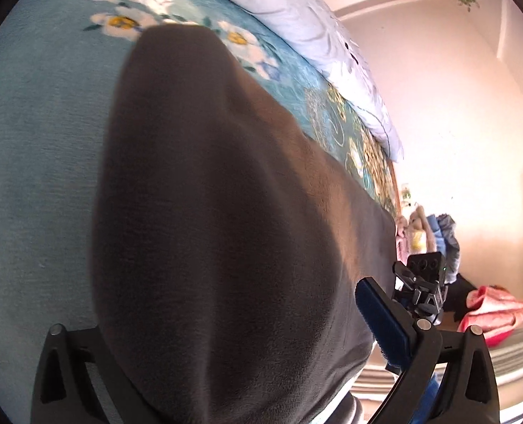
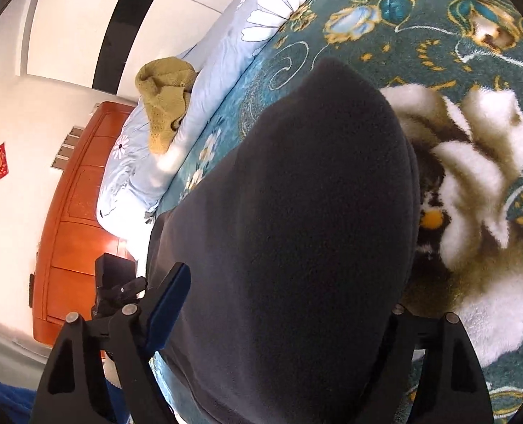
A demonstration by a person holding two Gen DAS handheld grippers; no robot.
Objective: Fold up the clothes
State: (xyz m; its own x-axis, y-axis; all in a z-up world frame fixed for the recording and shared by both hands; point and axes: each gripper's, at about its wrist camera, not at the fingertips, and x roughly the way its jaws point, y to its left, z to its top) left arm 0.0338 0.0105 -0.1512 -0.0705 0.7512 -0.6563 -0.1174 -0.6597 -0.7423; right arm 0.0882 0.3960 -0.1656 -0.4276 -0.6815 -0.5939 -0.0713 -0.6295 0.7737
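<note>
Dark grey fleece garment (image 1: 226, 212) draped across the middle of the left wrist view, running from the upper centre down to the lower edge, lying on a teal floral blanket (image 1: 42, 176) that fills the left side. Same garment (image 2: 296, 229) filling the centre of the right wrist view, over the blanket (image 2: 438, 35), which shows large white and brown flowers at the right.

Left gripper (image 1: 226, 346): fingers spread wide, garment bulging up between them and covering the gap. Blue pad of one finger (image 1: 385, 321) clear at lower right, apparently bare; opposite finger at lower left hidden beneath the fleece. Cannot tell whether the pads press on the cloth.

Right gripper (image 2: 282, 318): fingers likewise spread wide, fleece heaped between them. Blue-padded finger (image 2: 169, 304) at lower left, beside the cloth edge; opposite finger at lower right mostly covered. Grip on the cloth not determinable.

Pale blue daisy-print quilt (image 1: 325, 35) along the far edge of the blanket, upper centre of the left view. Mustard knitted piece (image 2: 166, 106) lying on that quilt, upper left of the right view. Orange-brown wooden cabinet (image 2: 74, 212) at left. Pink cloth (image 1: 491, 314) at lower right of the left view, off the bed. Other gripper's camera mount (image 1: 424, 282) visible at lower right.
</note>
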